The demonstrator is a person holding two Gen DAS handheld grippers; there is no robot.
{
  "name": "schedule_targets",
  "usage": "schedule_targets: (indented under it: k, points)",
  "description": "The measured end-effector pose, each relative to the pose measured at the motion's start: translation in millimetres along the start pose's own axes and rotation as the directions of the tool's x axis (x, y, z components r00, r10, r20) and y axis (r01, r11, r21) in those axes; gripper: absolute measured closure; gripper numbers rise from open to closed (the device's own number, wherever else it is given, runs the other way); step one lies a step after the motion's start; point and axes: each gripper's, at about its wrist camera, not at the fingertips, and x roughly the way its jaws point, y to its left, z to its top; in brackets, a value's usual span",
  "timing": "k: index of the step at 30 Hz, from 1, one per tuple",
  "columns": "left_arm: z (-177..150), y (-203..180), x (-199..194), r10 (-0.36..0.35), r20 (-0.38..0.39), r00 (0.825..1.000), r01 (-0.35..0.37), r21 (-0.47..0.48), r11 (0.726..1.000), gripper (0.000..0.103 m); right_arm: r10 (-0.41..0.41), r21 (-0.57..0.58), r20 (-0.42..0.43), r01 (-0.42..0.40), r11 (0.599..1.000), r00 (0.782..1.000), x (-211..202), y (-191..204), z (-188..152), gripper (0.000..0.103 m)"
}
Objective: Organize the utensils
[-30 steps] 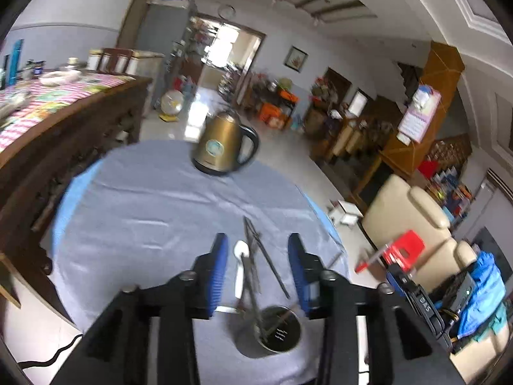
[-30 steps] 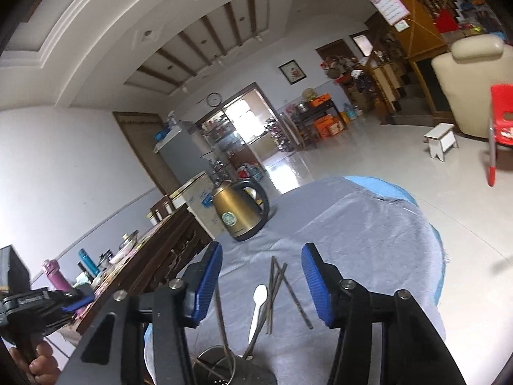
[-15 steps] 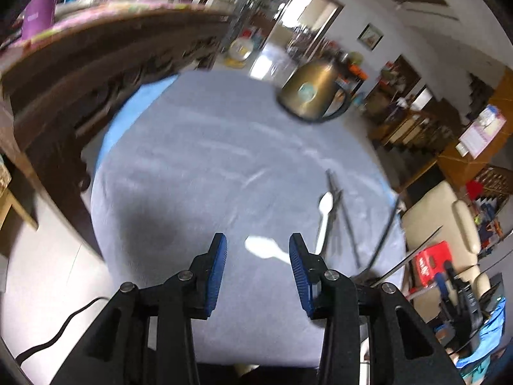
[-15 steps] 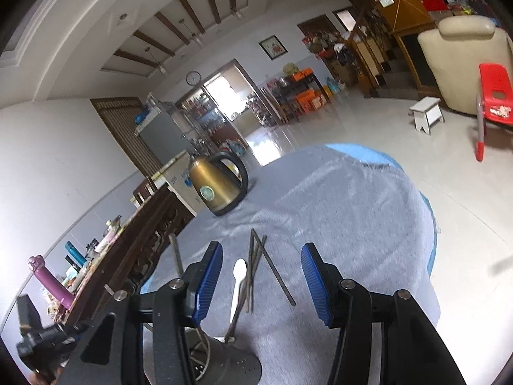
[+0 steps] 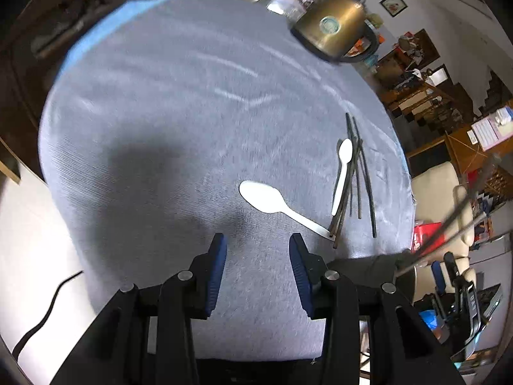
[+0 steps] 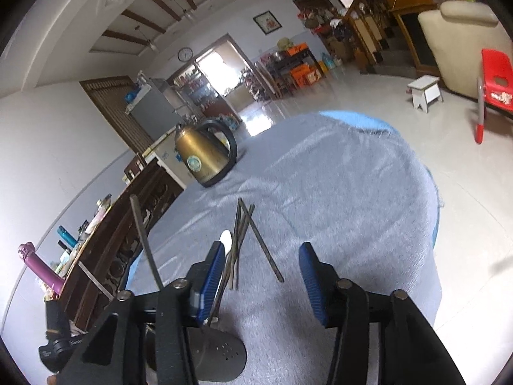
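Two white spoons lie on the grey tablecloth (image 5: pixel 160 112): a large one (image 5: pixel 266 199) just ahead of my open, empty left gripper (image 5: pixel 258 256), and a slimmer one (image 5: pixel 342 173) beside a bundle of dark chopsticks (image 5: pixel 359 176). A dark perforated holder (image 5: pixel 378 264) with sticks in it stands at the left gripper's right. In the right wrist view the chopsticks (image 6: pixel 253 240) and slim spoon (image 6: pixel 227 239) lie ahead of my open, empty right gripper (image 6: pixel 261 268); the holder (image 6: pixel 218 357) sits low under its left finger.
A brass kettle (image 5: pixel 332 30) stands at the table's far edge and also shows in the right wrist view (image 6: pixel 200 157). A dark wooden sideboard (image 6: pixel 121 240) runs along the left. A cream armchair (image 6: pixel 465 45) and red chair (image 6: pixel 495 77) stand on the floor beyond.
My left gripper has swung left and tilted down, so the large spoon now lies just ahead of it and the holder sits at its right. My right gripper has shifted slightly over the holder.
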Motion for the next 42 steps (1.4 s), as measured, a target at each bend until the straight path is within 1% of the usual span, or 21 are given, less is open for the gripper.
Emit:
schedule_targets:
  k: [4,10,17,19,20,21,22,24,26,29,31,34,36,39,42]
  points:
    - [6.8,2.1,25.6,-0.012,-0.049,0.999,0.009,-0.056,0.998,0.062,0.012,0.016,-0.058,-0.011,1.0,0.998,17.8,-8.3,-2.2,0.057]
    - [14.7,-2.9,49.2,0.007,-0.087,0.996,-0.014,-0.087,0.996,0.062,0.04,0.052,-0.137,-0.033,0.998,0.99,49.7,-19.6,-3.6,0.058]
    - [30.0,-16.6,63.6,0.017,-0.07,0.997,-0.022,-0.068,0.997,0.063,0.026,0.0,-0.205,-0.027,1.0,0.978,95.0,-18.9,11.4,0.058]
    - [34.2,-21.8,67.3,0.021,-0.061,0.998,-0.024,-0.049,0.999,0.064,0.005,-0.028,-0.218,-0.012,1.0,0.976,109.5,-15.5,14.7,0.058]
    - [36.3,-24.1,69.6,0.028,-0.055,0.998,-0.03,-0.035,0.999,0.068,-0.001,-0.035,-0.228,-0.007,0.999,0.974,116.0,-15.1,15.4,0.058]
    - [38.4,-25.8,71.9,0.036,-0.049,0.998,-0.037,-0.024,0.999,0.077,-0.009,-0.046,-0.249,-0.003,0.999,0.968,124.9,-13.9,15.7,0.058]
    - [40.3,-27.6,74.7,0.044,-0.044,0.998,-0.044,-0.011,0.999,0.079,-0.013,-0.053,-0.265,-0.001,0.999,0.964,130.7,-12.8,14.9,0.058]
    - [47.0,-31.3,78.2,0.034,-0.025,0.999,-0.034,0.014,0.999,0.079,-0.019,-0.08,-0.293,-0.005,0.997,0.956,141.1,-8.8,11.4,0.058]
    - [54.0,-35.3,81.8,0.036,-0.011,0.999,-0.036,0.041,0.999,0.08,-0.032,-0.108,-0.301,-0.001,0.994,0.953,146.1,-5.2,8.1,0.058]
    - [68.6,-44.0,88.7,0.052,0.008,0.999,-0.052,0.098,0.994,0.081,-0.056,-0.143,-0.305,0.013,0.99,0.951,153.0,-1.6,5.0,0.058]
    - [80.7,-50.1,92.3,0.079,0.018,0.997,-0.08,0.142,0.987,0.081,-0.06,-0.155,-0.295,0.014,0.988,0.953,154.0,-0.6,8.9,0.058]
    - [93.5,-54.8,95.8,0.098,0.018,0.995,-0.099,0.193,0.976,0.081,-0.063,-0.201,-0.278,0.006,0.98,0.958,161.2,7.6,24.3,0.058]
    - [101.1,-58.7,98.5,0.11,0.018,0.994,-0.111,0.223,0.969,0.081,-0.064,-0.24,-0.279,-0.005,0.971,0.958,171.8,15.8,37.1,0.058]
    - [110.8,-65.9,104.3,0.115,0.0,0.993,-0.111,0.258,0.96,0.081,-0.068,-0.286,-0.325,-0.03,0.958,0.943,205.4,32.5,61.7,0.058]
    - [120.5,-72.5,110.9,0.122,-0.019,0.992,-0.112,0.29,0.95,0.08,-0.073,-0.309,-0.37,-0.048,0.95,0.926,236.8,48.1,76.7,0.058]
